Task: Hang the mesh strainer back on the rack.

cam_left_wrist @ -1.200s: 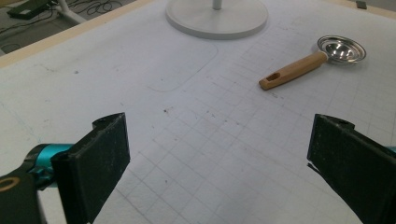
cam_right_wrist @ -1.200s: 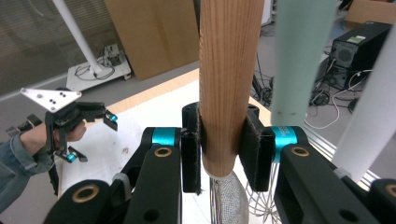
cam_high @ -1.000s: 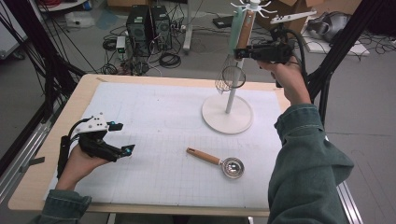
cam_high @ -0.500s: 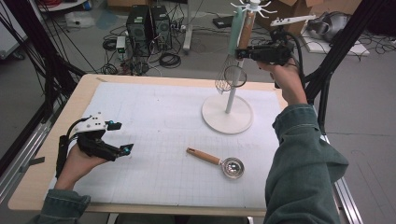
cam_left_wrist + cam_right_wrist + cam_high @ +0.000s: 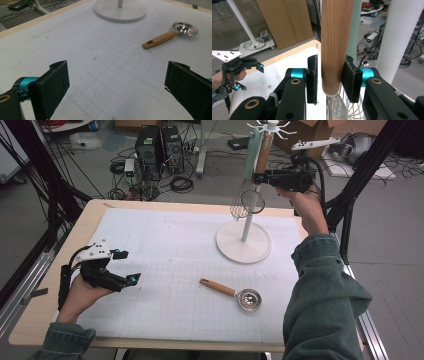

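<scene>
A white hanging rack (image 5: 243,247) stands at the back right of the table. From its top hang a wooden-handled strainer (image 5: 253,202), a wire whisk (image 5: 237,209) and a mint-green utensil (image 5: 251,150). My right gripper (image 5: 258,178) is raised at the rack. Its jaws bracket the strainer's wooden handle (image 5: 335,45): one pad touches it and a narrow gap shows at the other, so my right gripper (image 5: 330,75) reads as open. My left gripper (image 5: 129,266) rests open at the left of the mat with nothing between its jaws (image 5: 117,87). A wooden-handled metal scoop (image 5: 235,294) lies on the mat.
The rack's white pole (image 5: 402,37) rises just beside the held handle. A white grid mat (image 5: 165,250) covers most of the wooden table. Computers, cables and boxes lie on the floor beyond the far edge. The scoop (image 5: 172,35) lies ahead of the left jaws.
Almost nothing: the right gripper stays at the strainer's handle on the rack, shifted only slightly. The left gripper has not moved.
</scene>
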Available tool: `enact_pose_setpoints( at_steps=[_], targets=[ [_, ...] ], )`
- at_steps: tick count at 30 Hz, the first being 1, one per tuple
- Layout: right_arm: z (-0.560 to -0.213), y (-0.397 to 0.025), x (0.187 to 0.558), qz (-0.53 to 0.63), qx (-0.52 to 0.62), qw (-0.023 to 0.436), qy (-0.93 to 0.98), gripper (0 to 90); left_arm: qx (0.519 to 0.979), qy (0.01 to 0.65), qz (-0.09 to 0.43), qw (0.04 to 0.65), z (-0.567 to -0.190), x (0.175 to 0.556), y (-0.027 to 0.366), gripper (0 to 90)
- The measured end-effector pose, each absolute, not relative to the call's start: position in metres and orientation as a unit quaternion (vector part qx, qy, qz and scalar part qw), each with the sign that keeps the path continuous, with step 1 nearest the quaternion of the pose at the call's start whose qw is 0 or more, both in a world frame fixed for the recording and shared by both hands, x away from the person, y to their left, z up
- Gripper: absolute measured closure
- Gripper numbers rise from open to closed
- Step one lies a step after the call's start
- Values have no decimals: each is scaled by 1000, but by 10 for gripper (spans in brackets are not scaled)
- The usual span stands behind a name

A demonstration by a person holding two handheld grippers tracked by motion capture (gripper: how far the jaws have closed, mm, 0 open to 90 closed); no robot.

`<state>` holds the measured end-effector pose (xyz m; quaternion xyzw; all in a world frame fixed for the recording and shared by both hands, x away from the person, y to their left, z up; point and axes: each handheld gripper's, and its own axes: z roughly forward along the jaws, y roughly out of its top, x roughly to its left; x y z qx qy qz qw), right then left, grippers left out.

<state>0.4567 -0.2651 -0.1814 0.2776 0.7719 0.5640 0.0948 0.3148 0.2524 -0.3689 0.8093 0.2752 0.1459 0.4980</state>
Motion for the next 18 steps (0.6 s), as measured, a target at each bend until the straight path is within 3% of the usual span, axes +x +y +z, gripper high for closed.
enact_pose_setpoints(
  at_steps=[11,18],
  targets=[
    [-177,-276,448,571,287,109,762,609,808,273,140,502,-369,314,249,62],
    [-173,-290,437,576,289,128,754,639,810,270,137,502,-368,314,247,62]
  ],
)
